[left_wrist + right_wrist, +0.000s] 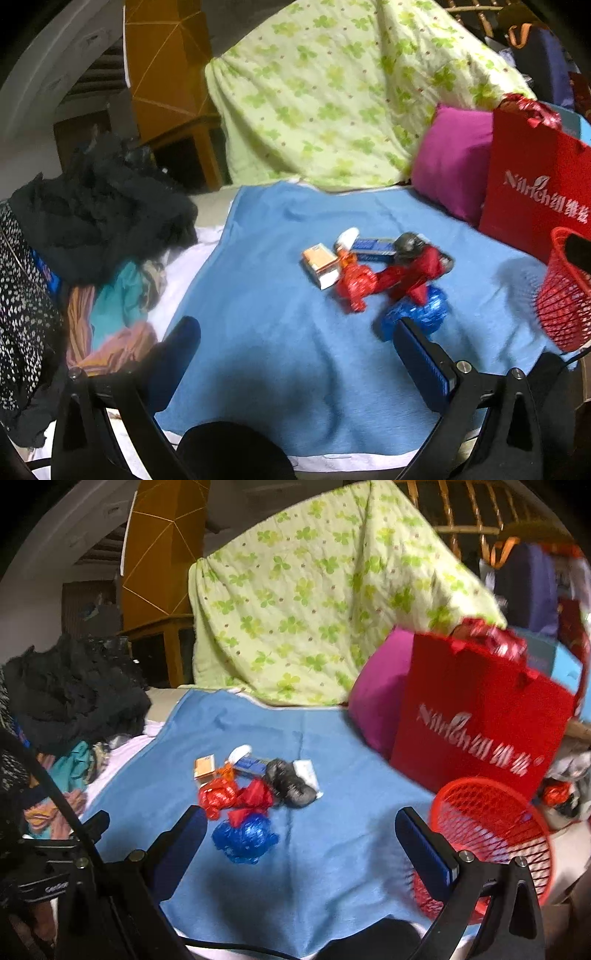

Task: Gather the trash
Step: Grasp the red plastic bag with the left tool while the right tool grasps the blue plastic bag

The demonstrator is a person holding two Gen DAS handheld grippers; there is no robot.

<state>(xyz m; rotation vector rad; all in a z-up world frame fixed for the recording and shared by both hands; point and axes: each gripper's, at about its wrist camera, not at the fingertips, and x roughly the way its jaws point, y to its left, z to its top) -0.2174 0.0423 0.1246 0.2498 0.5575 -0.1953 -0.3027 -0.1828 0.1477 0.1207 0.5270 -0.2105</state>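
Clothes pile (92, 229): it lay at the far left, off the blue blanket (280, 369); you had no business with it.
Left gripper (295, 354): you held it above the near part of the blanket, fingers wide apart, nothing between them.
Orange box (204, 767): it sat at the left edge of the litter, untouched.
Trash heap: the box, a white scrap (240, 752), a blue carton (251, 765), a grey wad (290, 782), a white packet (308, 771), a red wrapper (236, 797) and a blue wrapper (245, 836) all lay bunched mid-blanket, touching or overlapping.
Right gripper (301, 834): you held it just near of the heap, fingers apart and empty, the blue wrapper nearest its left finger.
Red basket (491, 845): it stood at the right, just beside your right finger; its inside looked empty as far as the mesh showed.
Red bag (476, 716): it stood behind the basket, against a pink cushion (380, 701).
Progress: I judged collecting barely begun; every piece was left to move.
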